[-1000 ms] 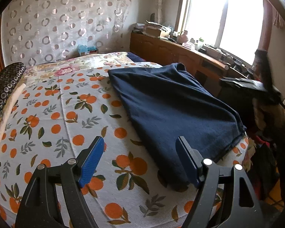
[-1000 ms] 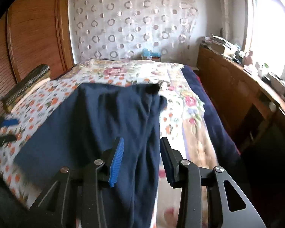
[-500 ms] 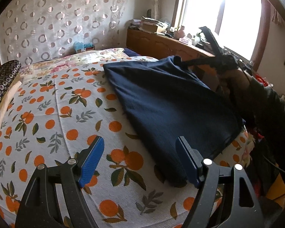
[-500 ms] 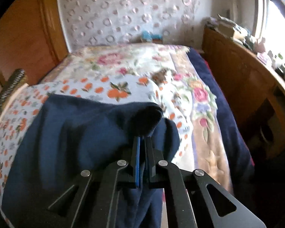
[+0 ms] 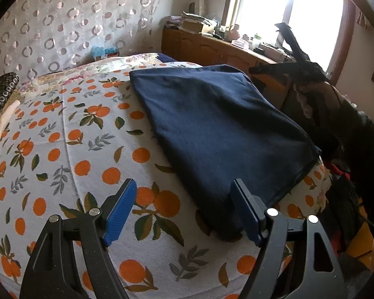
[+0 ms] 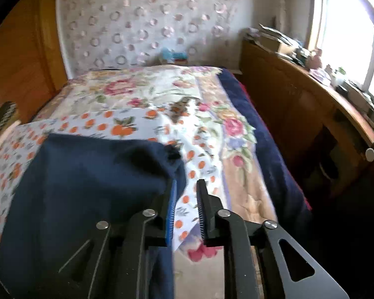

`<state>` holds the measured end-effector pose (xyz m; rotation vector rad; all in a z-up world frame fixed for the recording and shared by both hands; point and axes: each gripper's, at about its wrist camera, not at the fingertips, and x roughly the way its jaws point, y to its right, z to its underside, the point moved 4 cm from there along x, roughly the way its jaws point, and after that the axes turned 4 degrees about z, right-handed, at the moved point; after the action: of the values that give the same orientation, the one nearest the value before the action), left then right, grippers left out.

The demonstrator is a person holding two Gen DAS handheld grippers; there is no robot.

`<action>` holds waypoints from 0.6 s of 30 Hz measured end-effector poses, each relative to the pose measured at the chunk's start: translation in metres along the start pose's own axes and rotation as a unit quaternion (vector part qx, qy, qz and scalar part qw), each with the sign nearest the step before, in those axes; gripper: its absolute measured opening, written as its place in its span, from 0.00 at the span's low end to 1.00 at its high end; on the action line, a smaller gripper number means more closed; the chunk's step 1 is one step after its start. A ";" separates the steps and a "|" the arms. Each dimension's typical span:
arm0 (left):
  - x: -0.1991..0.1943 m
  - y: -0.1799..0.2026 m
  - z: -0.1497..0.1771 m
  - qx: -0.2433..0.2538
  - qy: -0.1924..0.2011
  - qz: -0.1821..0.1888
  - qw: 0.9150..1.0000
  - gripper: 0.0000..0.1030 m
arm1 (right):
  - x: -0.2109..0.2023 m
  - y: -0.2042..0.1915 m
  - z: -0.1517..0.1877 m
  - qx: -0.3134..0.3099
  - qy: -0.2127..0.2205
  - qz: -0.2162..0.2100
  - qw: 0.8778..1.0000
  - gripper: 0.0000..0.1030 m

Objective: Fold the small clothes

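Your right gripper (image 6: pixel 185 206) fingers are opening with nothing between them, the navy garment (image 5: pixel 219 129) lying just left on the bed (image 5: pixel 62 149), while your left gripper (image 5: pixel 184 209) stands wide open and empty at its near corner.

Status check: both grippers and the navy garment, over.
Left gripper open, empty, above the bedspread. Right gripper opening, nothing between its jaws. Navy garment flat on the bed. Nothing in the way.
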<state>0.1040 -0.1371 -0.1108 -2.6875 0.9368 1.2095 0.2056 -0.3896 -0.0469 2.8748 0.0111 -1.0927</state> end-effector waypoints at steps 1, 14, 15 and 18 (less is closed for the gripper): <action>0.001 0.001 0.000 0.001 -0.001 0.000 1.000 0.76 | -0.008 -0.003 0.006 -0.004 0.003 -0.005 1.000 0.32; 0.003 0.009 0.005 0.008 -0.013 0.011 1.000 0.72 | -0.068 -0.045 0.096 -0.063 0.020 -0.074 0.995 0.61; 0.003 0.010 0.005 0.008 -0.014 0.012 1.000 0.71 | -0.071 -0.047 0.101 -0.068 0.020 -0.077 0.994 0.61; 0.004 0.012 0.007 0.009 -0.020 0.020 1.000 0.68 | -0.081 -0.052 0.113 -0.079 0.017 -0.090 0.993 0.61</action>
<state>0.0948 -0.1469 -0.1160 -2.6338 0.9968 1.2511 0.0683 -0.3437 -0.0807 2.7918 0.3476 -1.0181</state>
